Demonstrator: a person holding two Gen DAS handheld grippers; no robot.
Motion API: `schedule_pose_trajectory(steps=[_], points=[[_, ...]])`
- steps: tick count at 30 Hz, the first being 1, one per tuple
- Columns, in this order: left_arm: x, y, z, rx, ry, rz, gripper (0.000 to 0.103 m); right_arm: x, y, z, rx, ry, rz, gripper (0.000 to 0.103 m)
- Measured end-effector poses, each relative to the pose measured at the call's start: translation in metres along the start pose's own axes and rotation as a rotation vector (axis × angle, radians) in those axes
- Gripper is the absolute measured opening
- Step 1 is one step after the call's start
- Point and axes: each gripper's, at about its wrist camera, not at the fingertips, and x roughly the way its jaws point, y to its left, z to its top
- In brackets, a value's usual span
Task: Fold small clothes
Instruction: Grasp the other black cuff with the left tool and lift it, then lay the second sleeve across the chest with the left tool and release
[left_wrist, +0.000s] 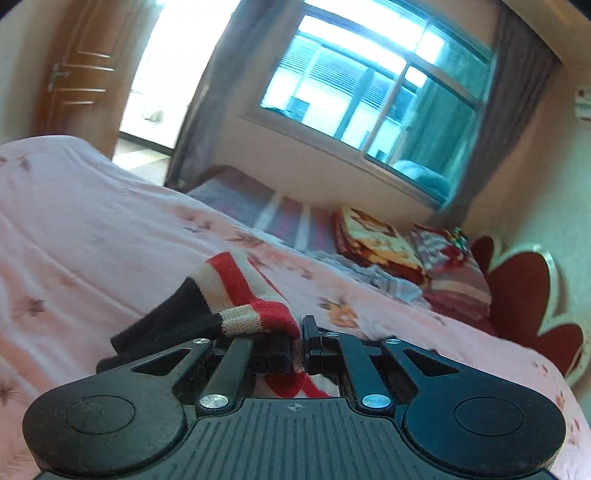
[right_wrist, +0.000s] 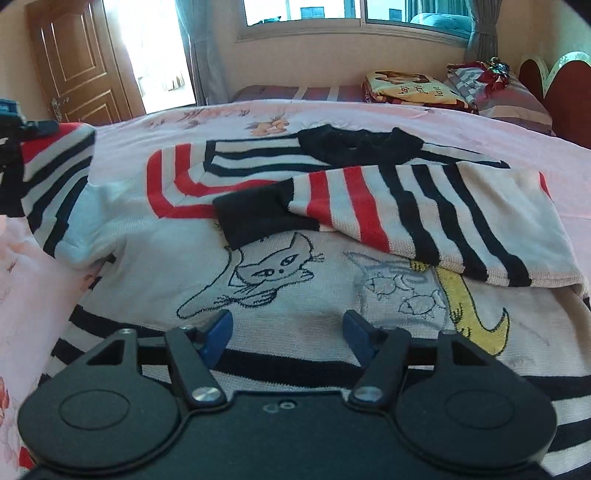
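A small striped knit sweater (right_wrist: 295, 266) is spread face up on the pink floral bedsheet (right_wrist: 480, 122), with a cat motif (right_wrist: 266, 277) drawn across its white chest panel. One sleeve (right_wrist: 406, 210) is already laid across the body, its black cuff (right_wrist: 258, 218) resting just above the cat. The other sleeve (left_wrist: 236, 295) is lifted off the bed at the far left of the right wrist view. It is pinched in the left gripper (left_wrist: 301, 343), whose jaws are closed tight on the red and cream stripes near the cuff, the black cuff hanging loose beyond the fingers. The right gripper (right_wrist: 288, 328) is held just above the lower chest, its blue pads (right_wrist: 218, 328) spread apart with nothing between them.

The fabric is judged soft, light and limp: it drapes and sags wherever it is unsupported, and a knit of this kind is likely to stretch if pulled hard. A firm pinch near a cuff, hem or seam is thought best, since the doubled edges are thicker and less likely to slip out
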Motion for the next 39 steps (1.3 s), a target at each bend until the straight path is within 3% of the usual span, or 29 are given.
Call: schedule_pose_trajectory(steps=[5, 6, 10, 12, 13, 15, 16, 19, 23, 28, 30, 32, 34, 35, 39], points=[[0.030, -0.100, -0.026, 0.163, 0.090, -0.190, 0.007, -0.022, -0.034, 0.002, 0.046, -0.044, -0.046, 0.065], [0.036, -0.117, -0.036, 0.208, 0.140, -0.215, 0.007, -0.025, -0.040, 0.002, 0.053, -0.047, -0.059, 0.065], [0.058, -0.164, -0.077, 0.330, 0.346, -0.220, 0.007, -0.031, -0.071, -0.002, 0.104, -0.039, -0.092, 0.067], [0.044, -0.171, -0.082, 0.353, 0.341, -0.213, 0.010, -0.033, -0.080, -0.004, 0.118, -0.045, -0.096, 0.073], [0.035, -0.171, -0.079, 0.361, 0.308, -0.227, 0.018, -0.034, -0.083, -0.004, 0.118, -0.049, -0.096, 0.074], [0.018, -0.172, -0.067, 0.351, 0.266, -0.245, 0.085, -0.033, -0.086, -0.003, 0.120, -0.052, -0.090, 0.075], [0.010, -0.173, -0.060, 0.341, 0.226, -0.248, 0.092, -0.031, -0.086, -0.002, 0.123, -0.050, -0.083, 0.075], [0.001, -0.164, -0.045, 0.337, 0.171, -0.256, 0.093, -0.027, -0.082, 0.004, 0.135, -0.055, -0.043, 0.078], [0.002, -0.139, -0.029, 0.292, 0.133, -0.166, 0.093, -0.020, -0.060, 0.016, 0.076, -0.059, 0.002, 0.079], [0.010, -0.075, -0.027, 0.193, 0.141, 0.030, 0.093, -0.008, -0.026, 0.031, 0.018, -0.071, 0.071, 0.082], [0.014, -0.051, -0.034, 0.177, 0.164, 0.097, 0.093, 0.002, -0.010, 0.034, -0.047, -0.071, 0.036, 0.082], [0.019, -0.033, -0.043, 0.169, 0.197, 0.146, 0.093, 0.016, 0.003, 0.035, -0.137, -0.075, -0.042, 0.074], [0.027, -0.022, -0.055, 0.178, 0.236, 0.176, 0.093, 0.032, 0.010, 0.037, -0.210, -0.048, -0.090, 0.047], [0.032, -0.019, -0.061, 0.184, 0.261, 0.184, 0.093, 0.038, 0.011, 0.039, -0.213, -0.041, -0.079, 0.025], [0.046, -0.018, -0.082, 0.200, 0.323, 0.178, 0.093, 0.028, -0.005, 0.056, -0.101, -0.103, -0.013, 0.012]])
